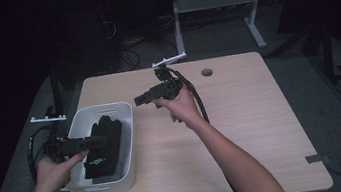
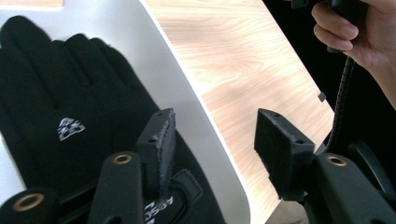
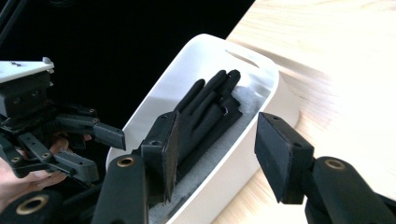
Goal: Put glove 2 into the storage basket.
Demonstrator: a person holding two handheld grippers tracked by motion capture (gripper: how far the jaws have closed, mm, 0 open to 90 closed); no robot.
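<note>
Watching state: black gloves (image 1: 102, 148) lie flat in the white bin (image 1: 128, 132) at the table's (image 1: 244, 131) left side, logo up, fingers toward the far end.
Left gripper (image 1: 98, 141): hangs over the bin's near half, jaws parted about halfway, nothing between them; in the left gripper view one pad sits above the glove cuff, the other above the bin's rim and the bare table.
Right gripper (image 1: 140, 100): held above the table, just beside the bin's far right corner, jaws apart and empty, pointed at the bin.
Risk 1: left gripper drops as aligned, the outer pad lands on the rim, tips or shoves the light bin.
Risk 2: a shallow pinch takes the top glove only, the pair separates.
Risk 3: both grippers converge on the bin, jaws or cables (image 1: 199, 103) clash.
</note>
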